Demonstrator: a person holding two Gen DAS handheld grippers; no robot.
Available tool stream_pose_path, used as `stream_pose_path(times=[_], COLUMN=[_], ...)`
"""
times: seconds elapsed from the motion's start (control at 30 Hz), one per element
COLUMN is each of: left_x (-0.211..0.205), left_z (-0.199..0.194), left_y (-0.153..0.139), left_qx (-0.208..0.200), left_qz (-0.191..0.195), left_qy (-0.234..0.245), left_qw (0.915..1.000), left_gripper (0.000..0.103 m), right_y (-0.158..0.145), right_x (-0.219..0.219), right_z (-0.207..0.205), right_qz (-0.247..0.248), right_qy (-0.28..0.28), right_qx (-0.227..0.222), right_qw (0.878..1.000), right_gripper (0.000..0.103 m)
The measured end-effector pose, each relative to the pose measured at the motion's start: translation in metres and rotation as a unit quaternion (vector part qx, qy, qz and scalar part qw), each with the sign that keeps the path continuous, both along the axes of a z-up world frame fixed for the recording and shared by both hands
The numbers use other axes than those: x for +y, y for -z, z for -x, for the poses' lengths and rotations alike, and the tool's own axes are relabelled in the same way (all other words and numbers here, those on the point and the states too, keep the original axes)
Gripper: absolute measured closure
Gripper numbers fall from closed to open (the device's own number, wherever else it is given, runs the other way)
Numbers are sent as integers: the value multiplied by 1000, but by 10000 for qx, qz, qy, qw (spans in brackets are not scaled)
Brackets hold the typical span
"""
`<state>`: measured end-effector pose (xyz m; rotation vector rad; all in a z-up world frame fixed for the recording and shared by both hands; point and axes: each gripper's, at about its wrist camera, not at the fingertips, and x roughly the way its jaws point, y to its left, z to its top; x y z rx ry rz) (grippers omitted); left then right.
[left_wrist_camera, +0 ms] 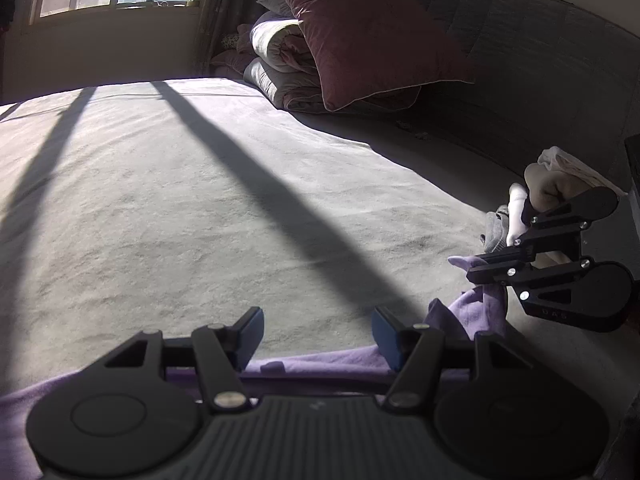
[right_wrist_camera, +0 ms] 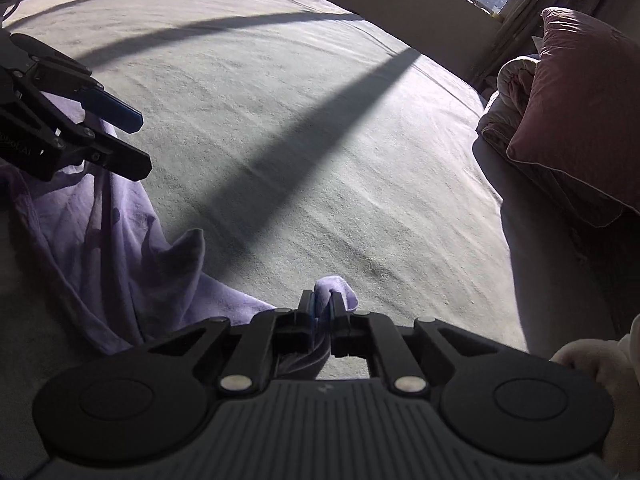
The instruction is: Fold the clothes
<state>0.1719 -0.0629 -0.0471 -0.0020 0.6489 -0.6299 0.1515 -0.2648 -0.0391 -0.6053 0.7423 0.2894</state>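
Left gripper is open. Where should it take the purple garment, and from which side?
Probably the garment edge lying just below the open left gripper: come straight down over it. The right gripper already pinches a bunched corner, so a hold along that edge would stretch it flat.

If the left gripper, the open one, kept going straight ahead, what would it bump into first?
Probably the bed cover. The left gripper is open above the purple garment, pointing low across the bare bed. The folded duvet and pillow sit far off to the right; depth is uncertain.
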Motion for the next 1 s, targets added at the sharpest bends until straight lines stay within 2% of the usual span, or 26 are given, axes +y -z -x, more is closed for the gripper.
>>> stream_pose_path(times=[0.13,0.2,0.23,0.27,0.33,0.43,0.57,0.77,0.9,0.93,0.97,1.0], left_x=[0,4,6,8,12,18,26,63,71,71,71,70], left_z=[1,0,0,0,-1,-1,-3,-18,-23,-23,-22,-21], left_y=[1,0,-1,-2,-3,-6,-8,-4,6,7,8,8], left_qx=[-12,-30,-39,-48,-66,-93,-123,211,353,327,299,274], left_qz=[-201,-298,-346,-395,-492,-638,-825,-692,-823,-864,-907,-949], left_qy=[17,-64,-104,-144,-225,-346,-514,-934,-1073,-1053,-1037,-1040], left_qw=[9998,9995,9993,9991,9985,9973,9952,9930,9902,9901,9900,9897], left_gripper=[42,42,42,42,42,42,42,42,43,44,46,54], right_y=[11,18,19,13,2,-17,-14,2,15,18,19,19], right_x=[-5,-6,-7,-10,-13,-10,8,18,14,13,11,9], right_z=[13,10,10,13,19,28,20,0,-9,-11,-12,-12], right_qz=[641,1018,1096,1002,761,147,-361,-514,-524,-582,-697,-824], right_qy=[-101,96,156,154,112,-291,-903,-932,-792,-779,-798,-866], right_qx=[250,335,315,200,-48,-410,-253,121,418,499,559,622], right_qw=[9976,9942,9934,9946,9970,9986,9949,9942,9946,9940,9928,9909], right_gripper=[95,86,74,68,67,55,55,55,55,56,65,72])
